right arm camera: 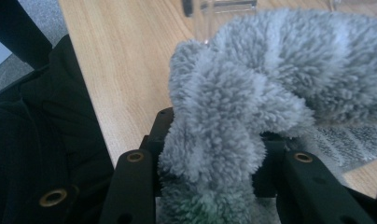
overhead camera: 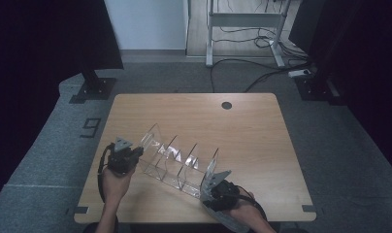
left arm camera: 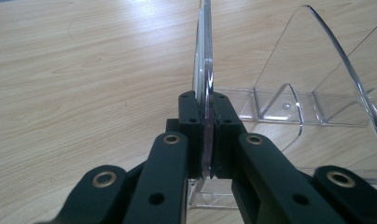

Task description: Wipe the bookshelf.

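A fluffy grey cloth (right arm camera: pixel 233 107) bunches between the right gripper (right arm camera: pixel 210 186), its black jaws clamped on the folds; wooden table (right arm camera: pixel 121 60) lies beneath; a dark sleeve (right arm camera: pixel 42 140) sits at the left edge.

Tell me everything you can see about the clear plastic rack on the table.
The clear plastic rack looks like acrylic: a flat base with several upright curved dividers forming open, empty slots. It stands upright and runs diagonally across the near part of the wooden table. The left tool is shut on its end divider. At the other end, the right tool holds a fluffy grey cloth close to it.
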Demonstrator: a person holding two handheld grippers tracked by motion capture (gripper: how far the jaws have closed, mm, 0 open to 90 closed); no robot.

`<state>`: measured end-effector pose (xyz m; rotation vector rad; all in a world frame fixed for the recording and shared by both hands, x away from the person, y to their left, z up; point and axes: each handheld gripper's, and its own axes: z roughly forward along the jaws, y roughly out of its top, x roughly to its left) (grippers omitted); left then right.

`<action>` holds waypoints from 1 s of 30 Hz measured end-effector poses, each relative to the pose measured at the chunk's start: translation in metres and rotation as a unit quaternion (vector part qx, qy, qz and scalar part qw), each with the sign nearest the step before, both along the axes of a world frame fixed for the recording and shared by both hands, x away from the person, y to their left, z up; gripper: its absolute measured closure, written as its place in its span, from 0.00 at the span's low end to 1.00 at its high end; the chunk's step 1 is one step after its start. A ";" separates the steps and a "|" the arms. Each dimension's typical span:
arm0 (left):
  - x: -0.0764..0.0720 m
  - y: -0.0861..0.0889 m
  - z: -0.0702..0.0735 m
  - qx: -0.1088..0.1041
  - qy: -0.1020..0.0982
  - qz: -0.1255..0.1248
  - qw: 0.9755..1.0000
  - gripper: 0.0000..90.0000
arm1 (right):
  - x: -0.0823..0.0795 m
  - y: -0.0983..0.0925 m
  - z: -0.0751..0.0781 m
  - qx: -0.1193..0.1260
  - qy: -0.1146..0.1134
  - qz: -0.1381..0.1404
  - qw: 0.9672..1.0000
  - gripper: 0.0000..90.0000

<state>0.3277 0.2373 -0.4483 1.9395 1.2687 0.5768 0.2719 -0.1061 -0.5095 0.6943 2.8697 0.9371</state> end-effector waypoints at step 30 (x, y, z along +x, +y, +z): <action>0.000 0.002 -0.001 0.005 -0.007 -0.016 1.000 0.94 | 0.016 -0.056 0.054 0.023 -0.050 -0.070 0.996 0.71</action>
